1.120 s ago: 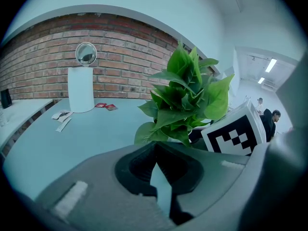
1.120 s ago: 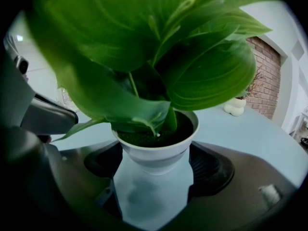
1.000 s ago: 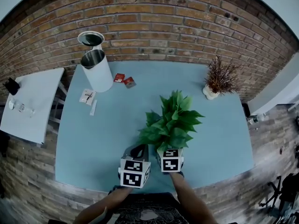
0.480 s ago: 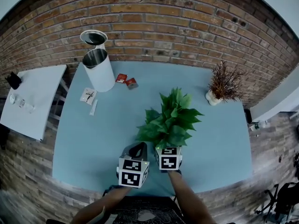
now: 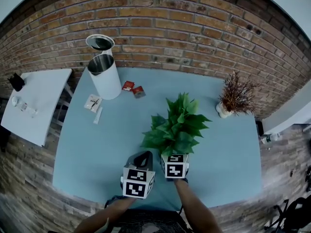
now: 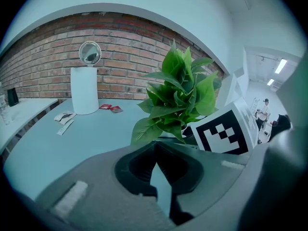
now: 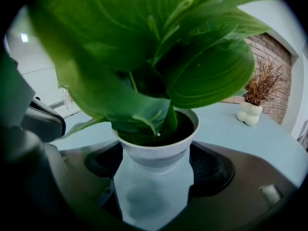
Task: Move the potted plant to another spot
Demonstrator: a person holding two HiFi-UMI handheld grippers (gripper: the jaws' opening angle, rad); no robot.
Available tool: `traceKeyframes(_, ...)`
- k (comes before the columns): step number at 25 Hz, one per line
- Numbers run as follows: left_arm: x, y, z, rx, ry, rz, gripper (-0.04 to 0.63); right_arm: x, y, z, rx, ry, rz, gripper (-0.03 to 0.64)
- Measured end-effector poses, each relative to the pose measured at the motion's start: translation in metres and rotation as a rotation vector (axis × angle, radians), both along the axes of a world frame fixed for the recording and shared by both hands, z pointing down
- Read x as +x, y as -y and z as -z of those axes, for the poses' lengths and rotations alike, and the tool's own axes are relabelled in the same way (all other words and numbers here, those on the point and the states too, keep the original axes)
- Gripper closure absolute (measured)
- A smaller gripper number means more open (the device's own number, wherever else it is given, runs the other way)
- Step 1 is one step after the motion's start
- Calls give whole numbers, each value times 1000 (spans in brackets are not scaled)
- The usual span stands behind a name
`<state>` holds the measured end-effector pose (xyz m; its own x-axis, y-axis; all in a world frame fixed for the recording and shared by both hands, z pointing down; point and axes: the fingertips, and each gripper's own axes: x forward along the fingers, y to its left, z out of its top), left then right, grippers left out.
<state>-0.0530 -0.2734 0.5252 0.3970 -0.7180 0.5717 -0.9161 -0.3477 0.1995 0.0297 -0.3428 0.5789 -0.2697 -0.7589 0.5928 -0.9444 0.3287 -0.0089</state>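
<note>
Right gripper [image 7: 156,159]: low over the tabletop's [image 5: 97,149] near edge, forearm behind it; jaws clamped on both sides of the white pot [image 7: 156,153].
Left gripper [image 6: 155,147]: just left of the right one, jaws closed tip to tip, nothing between them.
Potted plant [image 5: 177,125]: mid-tabletop, toward the near edge.
Open room: bare surface left and right of the plant; a dried plant [image 5: 235,95] occupies the far-right corner.
Containers: white bin [image 5: 108,75] at the far-left corner, lid [image 5: 99,42] raised, contents not visible; pot holds dark soil [image 7: 182,123].
</note>
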Motion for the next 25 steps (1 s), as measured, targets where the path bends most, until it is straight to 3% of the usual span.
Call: traceKeyframes(25, 2, 9, -2, -11, 27, 62, 597, -7, 35, 0, 23, 39, 59, 192)
